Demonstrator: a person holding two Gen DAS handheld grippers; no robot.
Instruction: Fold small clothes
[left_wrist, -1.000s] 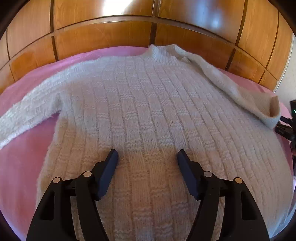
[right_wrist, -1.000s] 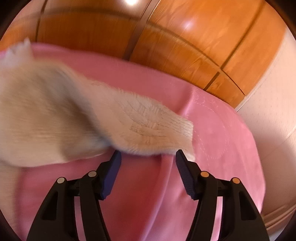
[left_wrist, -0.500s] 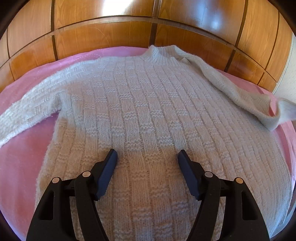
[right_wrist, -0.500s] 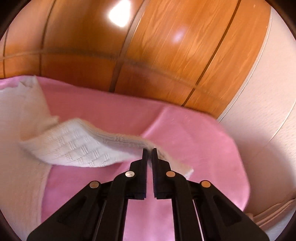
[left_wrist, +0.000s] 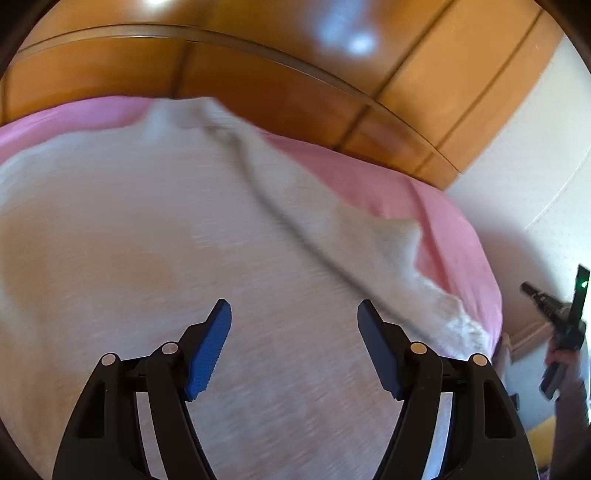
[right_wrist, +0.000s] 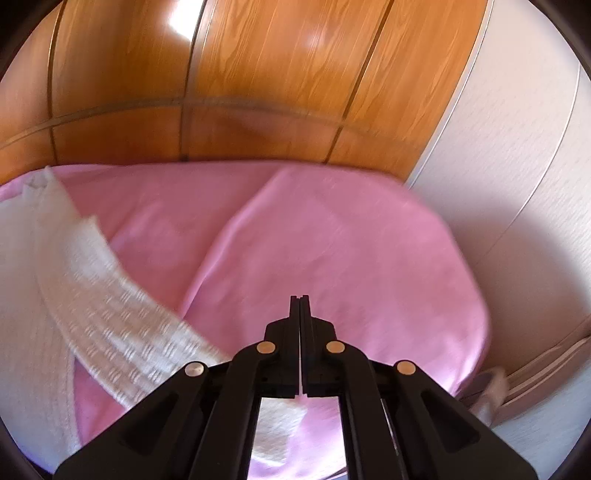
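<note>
A cream knitted sweater (left_wrist: 147, 240) lies spread flat on a pink sheet (left_wrist: 443, 221). My left gripper (left_wrist: 295, 321) hovers over its lower body, jaws wide and opening, nothing between them. The sweater's sleeve (left_wrist: 369, 240) stretches out towards the bed's right edge. In the right wrist view the sleeve (right_wrist: 110, 314) runs from upper left and passes under my right gripper (right_wrist: 299, 301). Its jaws stand almost together, just starting to open, and only pink sheet (right_wrist: 332, 240) shows past the tips. The left wrist view is blurred. It shows the right gripper (left_wrist: 532, 290), held by a hand (left_wrist: 569, 365), off the bed's right side.
Wooden panels (left_wrist: 258, 81) rise behind the bed. A white wall (right_wrist: 517, 184) stands along its right side, and the sheet's right edge (right_wrist: 476, 332) drops off beside it. Something yellow (left_wrist: 543, 439) lies low at the right.
My right gripper shut on the sleeve's cuff, then rose; the sleeve no longer sits between its tips. The left gripper's view swung right and up, and the sleeve now lies further out.
</note>
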